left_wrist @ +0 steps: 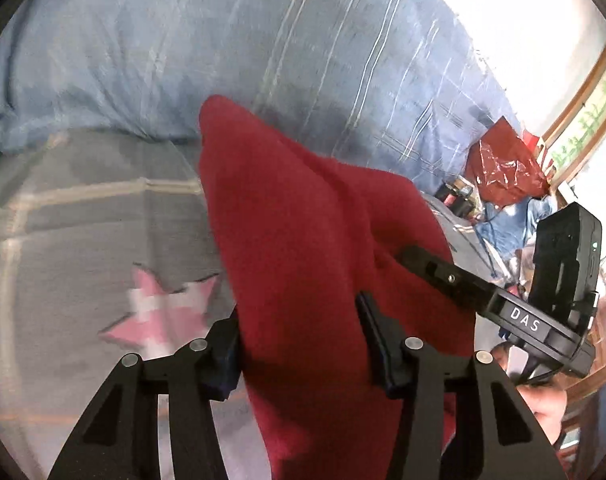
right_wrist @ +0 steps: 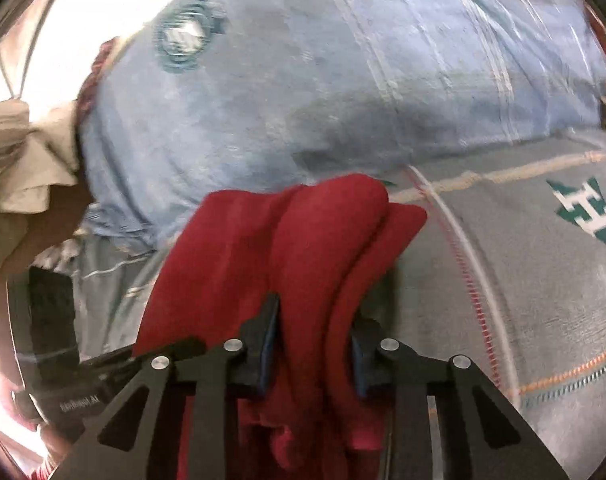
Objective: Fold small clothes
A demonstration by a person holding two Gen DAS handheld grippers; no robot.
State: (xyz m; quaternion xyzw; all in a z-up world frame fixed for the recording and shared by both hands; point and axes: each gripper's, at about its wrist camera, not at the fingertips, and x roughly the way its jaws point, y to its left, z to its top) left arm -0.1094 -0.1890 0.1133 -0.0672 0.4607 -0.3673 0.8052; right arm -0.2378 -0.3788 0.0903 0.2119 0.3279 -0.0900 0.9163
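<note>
A red garment [left_wrist: 295, 216] hangs bunched over the grey patterned bedspread [left_wrist: 83, 216]. My left gripper [left_wrist: 299, 340] has the cloth running between its jaws, which stand wide apart on either side of it. My right gripper [left_wrist: 443, 272] shows in the left wrist view, its tip buried in the same cloth at the right. In the right wrist view the garment [right_wrist: 287, 240] is folded in thick ridges and my right gripper [right_wrist: 315, 344] is closed on a bundle of it. The left gripper's body [right_wrist: 83, 384] shows at the lower left there.
A blue striped pillow [left_wrist: 263, 40] lies behind the garment and fills the top of the right wrist view [right_wrist: 343, 72]. A red plastic bag [left_wrist: 507, 164] and clutter sit at the right. Beige cloth [right_wrist: 19, 152] lies at the left. The bedspread [right_wrist: 543, 280] stretches right.
</note>
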